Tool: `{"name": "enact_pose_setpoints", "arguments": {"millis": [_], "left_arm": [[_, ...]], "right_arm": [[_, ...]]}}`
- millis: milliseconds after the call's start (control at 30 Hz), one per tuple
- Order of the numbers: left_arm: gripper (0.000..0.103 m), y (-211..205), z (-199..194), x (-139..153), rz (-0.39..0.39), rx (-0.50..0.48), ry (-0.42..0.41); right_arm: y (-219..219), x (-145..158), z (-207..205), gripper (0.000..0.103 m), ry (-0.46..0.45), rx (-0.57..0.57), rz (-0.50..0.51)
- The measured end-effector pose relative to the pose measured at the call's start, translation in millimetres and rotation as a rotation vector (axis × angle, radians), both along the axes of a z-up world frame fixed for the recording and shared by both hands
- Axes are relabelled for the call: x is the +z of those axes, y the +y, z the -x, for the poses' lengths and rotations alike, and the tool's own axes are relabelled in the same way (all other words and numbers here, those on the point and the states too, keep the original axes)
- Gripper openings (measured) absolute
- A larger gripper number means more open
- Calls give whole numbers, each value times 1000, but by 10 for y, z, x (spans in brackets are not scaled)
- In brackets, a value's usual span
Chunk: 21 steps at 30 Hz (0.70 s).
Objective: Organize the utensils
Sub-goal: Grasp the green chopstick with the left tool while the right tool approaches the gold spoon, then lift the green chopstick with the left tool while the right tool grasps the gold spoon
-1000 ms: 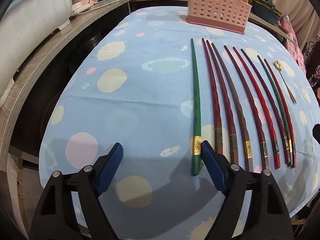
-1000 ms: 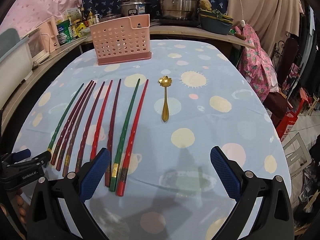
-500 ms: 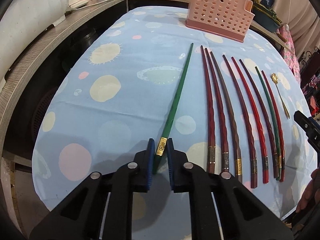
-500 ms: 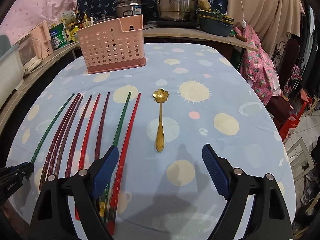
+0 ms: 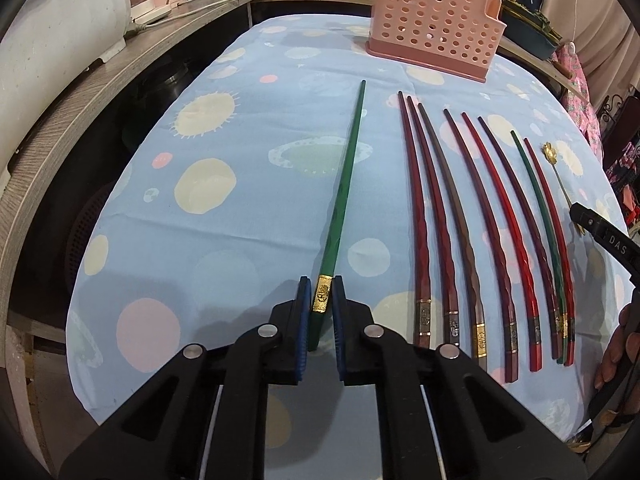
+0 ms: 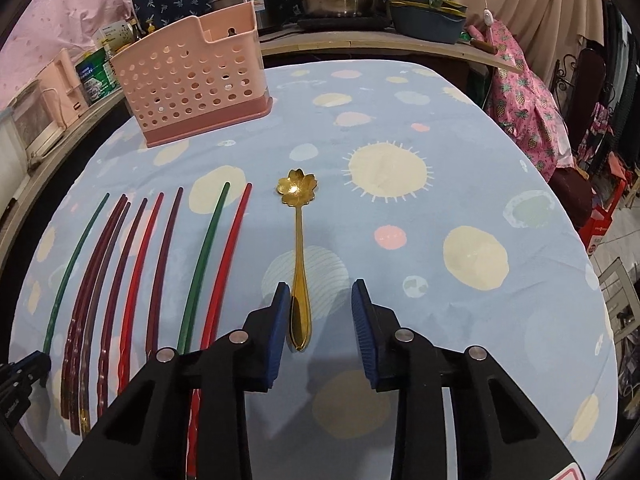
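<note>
Blue spotted cloth covers the table (image 6: 500, 160), whose right half lies bare out to its edge, while the pink perforated holder (image 6: 192, 84) stands at the far side with nothing visible inside. Eight chopsticks and one gold spoon (image 6: 298, 264) lie in front. The left gripper (image 5: 321, 304) is clamped on the leftmost green chopstick (image 5: 344, 184) by its gold band, angled away from the other seven chopsticks (image 5: 476, 216); the right gripper (image 6: 320, 320) has just been closing, its jaws straddling the spoon's handle end with a gap on one side.

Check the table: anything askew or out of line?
One thing: the green chopstick clamped in the left gripper angles away from the otherwise tidy row of chopsticks. The gold spoon lies straight between the right gripper's closing jaws. Nothing spilled or damaged.
</note>
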<state>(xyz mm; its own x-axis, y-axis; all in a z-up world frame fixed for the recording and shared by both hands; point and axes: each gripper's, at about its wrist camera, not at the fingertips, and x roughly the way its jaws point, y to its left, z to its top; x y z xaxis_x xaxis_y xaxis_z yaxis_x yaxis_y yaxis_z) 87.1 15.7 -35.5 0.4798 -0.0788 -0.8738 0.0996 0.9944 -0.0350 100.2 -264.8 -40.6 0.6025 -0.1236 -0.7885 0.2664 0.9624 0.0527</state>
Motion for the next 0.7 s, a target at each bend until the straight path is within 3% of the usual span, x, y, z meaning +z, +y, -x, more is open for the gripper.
{"name": "enact_pose_setpoints", "arguments": {"millis": [167,333,467,533,700], "left_arm": [[10,4,-8,1,2,0,1],[10,39,-16,36,38,11,11],[9,50,23,166,43,13,-25],[8,51,44,256,46,13,-47],[8,59,86,467,63,15,-98]], "right_arm": [[13,1,28,12,-4,16,12],[37,91,119,10,-21,19,16],[20,253,223,10,-58,14,5],[1,331,265,1,-74,9,3],[-67,466,350,1,-105,-8,5]]}}
